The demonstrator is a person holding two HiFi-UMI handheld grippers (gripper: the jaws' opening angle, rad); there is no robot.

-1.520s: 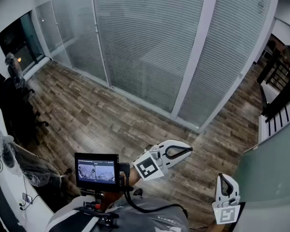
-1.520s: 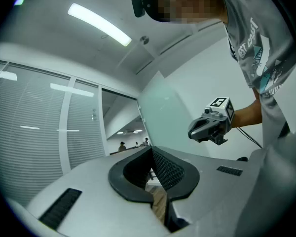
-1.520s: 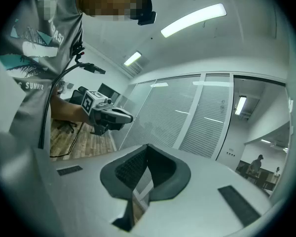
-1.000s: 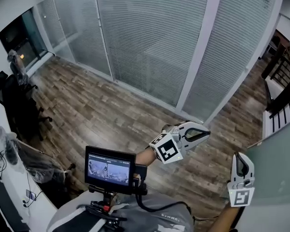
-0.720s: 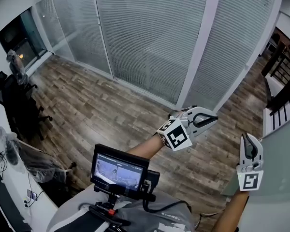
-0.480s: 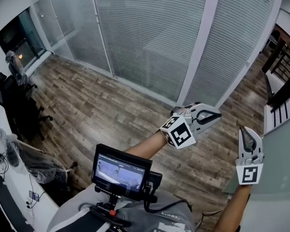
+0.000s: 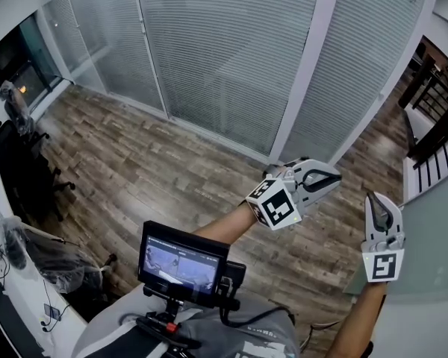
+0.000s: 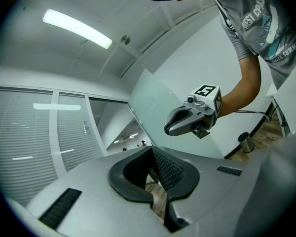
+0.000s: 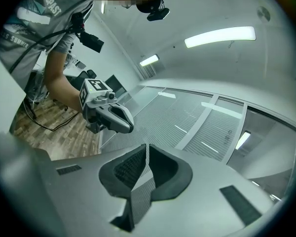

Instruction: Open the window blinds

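Note:
Closed white slatted blinds (image 7: 231, 58) hang behind glass panels across the top of the head view, and appear again as the blinds (image 9: 187, 122) in the right gripper view. My left gripper (image 7: 334, 178) is held out level over the wood floor, short of the panels, its jaws together with nothing between them. The right gripper (image 7: 372, 200) is raised beside it to the right, tips pointing at the blinds, jaws also together and empty. Each gripper view shows the other one: the right gripper (image 8: 180, 125) and the left gripper (image 9: 119, 121).
A white post (image 7: 302, 73) separates two blind panels. A frosted glass partition (image 7: 425, 237) stands close at the right, with a dark railing (image 7: 433, 133) behind it. Office chairs (image 7: 22, 162) line the left wall. A small monitor (image 7: 183, 263) sits on the person's chest rig.
Both grippers have come up from low in the head view and moved forward and right toward the blinds. Their jaws have stayed together throughout.

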